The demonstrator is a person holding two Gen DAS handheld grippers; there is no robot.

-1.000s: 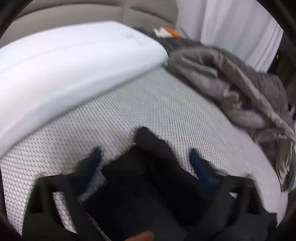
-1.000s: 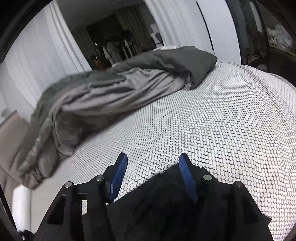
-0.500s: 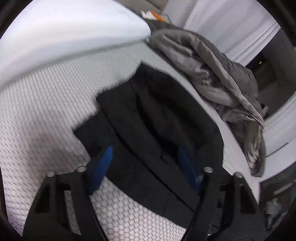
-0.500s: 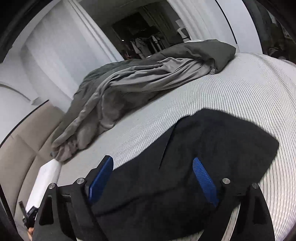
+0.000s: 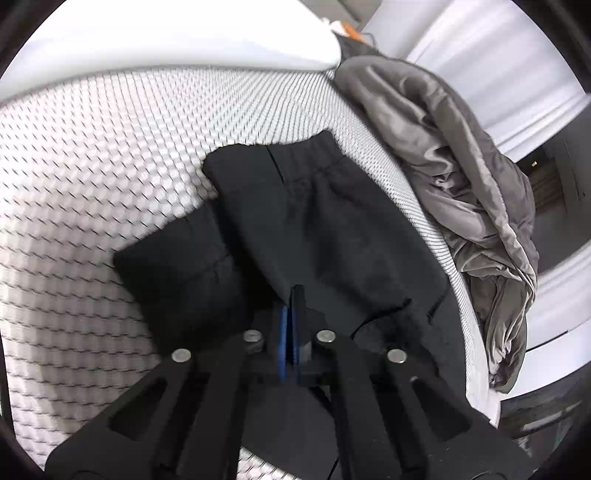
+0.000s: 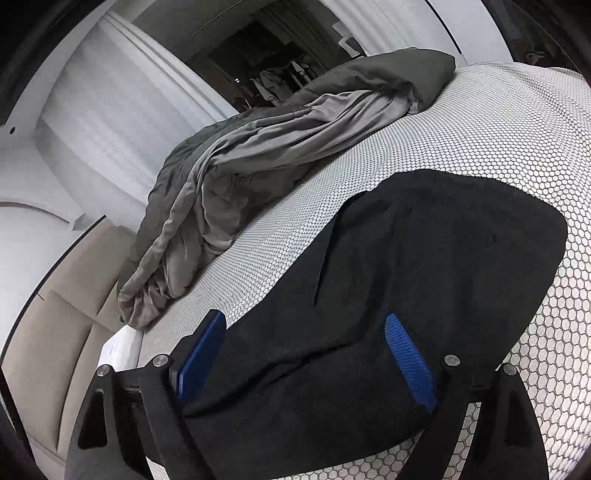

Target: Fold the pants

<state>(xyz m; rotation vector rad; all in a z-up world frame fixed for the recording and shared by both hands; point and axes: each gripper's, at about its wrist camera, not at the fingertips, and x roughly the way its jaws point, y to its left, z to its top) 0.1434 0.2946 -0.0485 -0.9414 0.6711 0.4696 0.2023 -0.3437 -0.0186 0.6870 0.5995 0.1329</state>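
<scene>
Black pants (image 5: 332,221) lie folded in layers on the honeycomb-patterned mattress (image 5: 92,166), elastic waistband at the far end. My left gripper (image 5: 293,295) has its blue pads pressed together at the near edge of the top fold, pinching the cloth there. In the right wrist view the same pants (image 6: 443,258) spread out ahead and to the right. My right gripper (image 6: 304,319) hovers over their near end, jaws wide apart. Fabric lies under and between its fingers, but the pads do not press on it.
A crumpled grey blanket (image 5: 461,166) runs along the bed's far side, also the blanket (image 6: 277,147) in the right view. A white pillow (image 5: 166,33) lies at the head of the bed. A beige headboard (image 6: 55,332) and white curtains (image 6: 110,110) border the bed.
My left gripper dropped toward the pants and its jaws went from wide apart to pressed together on the fold. The right gripper pulled back from the pants and its jaws spread wider.
</scene>
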